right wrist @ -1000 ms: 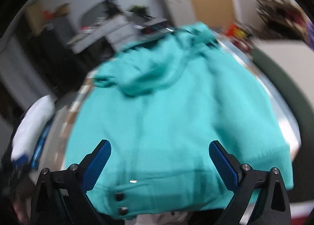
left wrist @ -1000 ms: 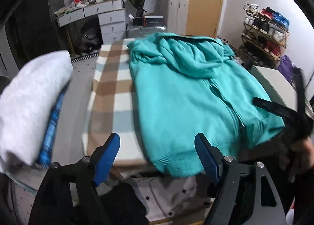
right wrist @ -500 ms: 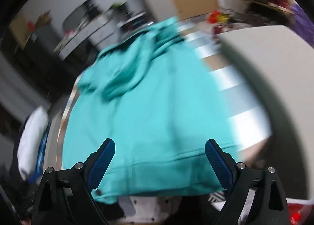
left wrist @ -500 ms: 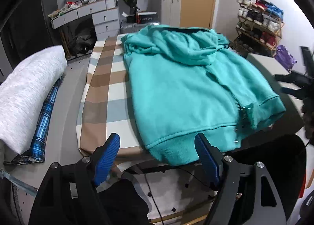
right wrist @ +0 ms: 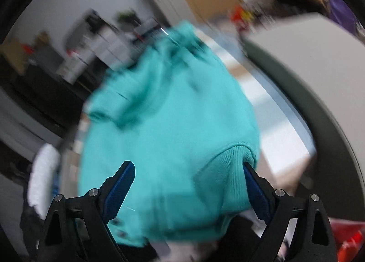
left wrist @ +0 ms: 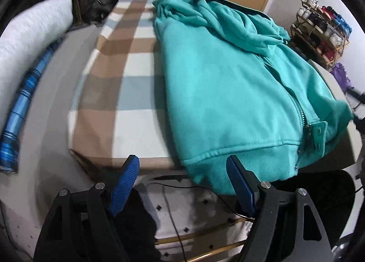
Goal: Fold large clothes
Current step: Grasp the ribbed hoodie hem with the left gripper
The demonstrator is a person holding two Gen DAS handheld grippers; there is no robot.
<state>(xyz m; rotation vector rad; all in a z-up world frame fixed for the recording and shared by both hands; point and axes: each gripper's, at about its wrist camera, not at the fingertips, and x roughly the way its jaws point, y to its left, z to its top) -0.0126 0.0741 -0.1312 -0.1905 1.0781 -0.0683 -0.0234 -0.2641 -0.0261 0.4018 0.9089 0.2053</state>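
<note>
Room: bedroom-like space with grey drawers at upper left of the left wrist view, a wooden door at top and a shoe rack [left wrist: 319, 31] at right.
Surface: counter [left wrist: 118, 93] covered by a checked beige, white and blue cloth; a white pillow [left wrist: 29, 40] lies at far left.
Garment: teal zip hoodie [left wrist: 228, 93] spread on the right half of the counter, hood bunched toward the far end, ribbed hem [left wrist: 246, 166] hanging over the near edge; zipper closed as far as visible.
Left claw: left claw [left wrist: 182, 184] released, blue pads wide apart, empty. Compared with half a second ago it is nearer the hem, its right pad now overlapping the hem in the picture; contact cannot be told.
Right claw: right claw [right wrist: 189, 191] also spread wide. It has swung back from the counter's right side, and the hem corner [right wrist: 230, 159] now fills the gap between its pads; the view is blurred by motion, so no grip is confirmed.
Meaning for the task: both claws appear to be converging on the hem, so the likely step is seizing its two ends for a first fold toward the hood. Nothing is folded yet.
Caution: the thick rib may slip unless taken deep.
</note>
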